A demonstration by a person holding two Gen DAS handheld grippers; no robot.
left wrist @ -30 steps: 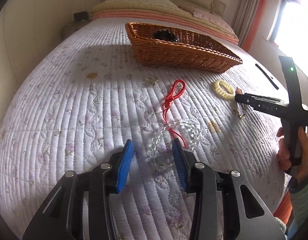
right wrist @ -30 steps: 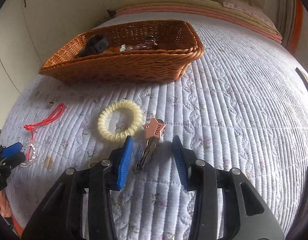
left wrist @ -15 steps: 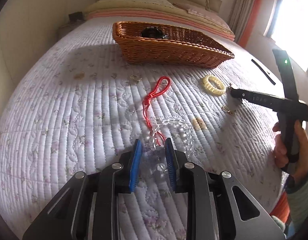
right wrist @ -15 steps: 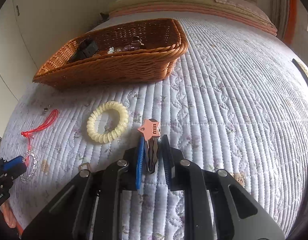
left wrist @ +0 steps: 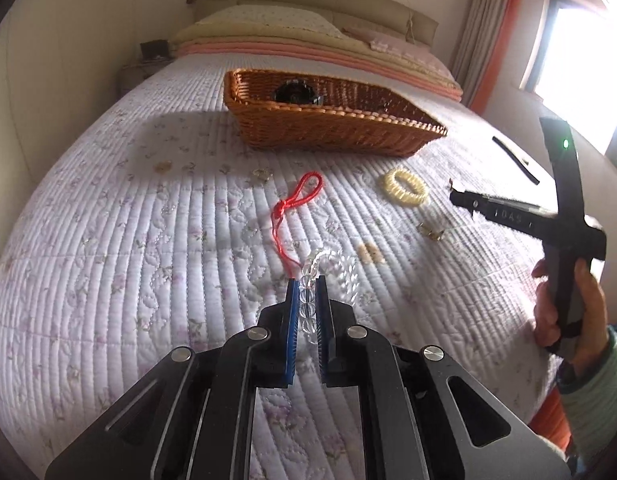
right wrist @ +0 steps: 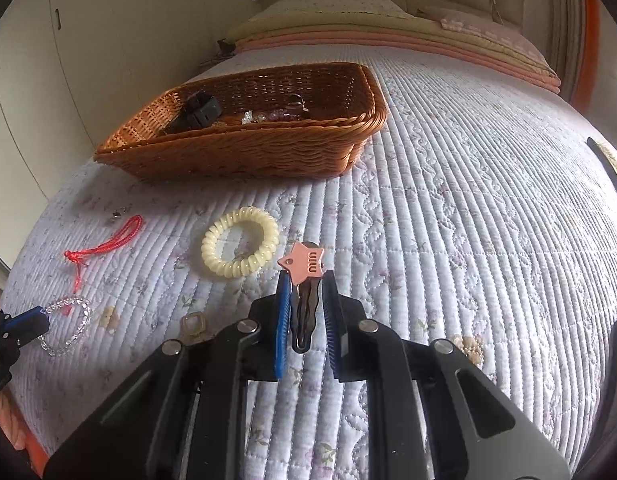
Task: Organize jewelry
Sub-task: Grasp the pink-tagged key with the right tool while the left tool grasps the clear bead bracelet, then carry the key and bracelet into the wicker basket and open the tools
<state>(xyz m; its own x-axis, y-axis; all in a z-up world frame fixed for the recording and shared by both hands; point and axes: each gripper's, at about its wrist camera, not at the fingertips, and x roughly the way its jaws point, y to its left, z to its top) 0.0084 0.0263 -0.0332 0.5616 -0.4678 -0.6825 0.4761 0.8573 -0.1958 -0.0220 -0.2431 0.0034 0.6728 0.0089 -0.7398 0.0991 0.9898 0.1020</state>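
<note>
Currently, on the quilted bed [right wrist: 468, 200], I see the wicker basket [right wrist: 244, 156] well beyond both tools. My left gripper [left wrist: 306, 304] is clamped on the clear bead bracelet [left wrist: 340, 268]. My right gripper [right wrist: 306, 300] is clamped on the star hair clip [right wrist: 304, 268], beside the cream coil hair tie [right wrist: 239, 247].

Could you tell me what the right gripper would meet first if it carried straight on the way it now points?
Probably the wicker basket: the right gripper, shut on the hair clip, aims over bare quilt toward its right end, though depth is unclear.
</note>
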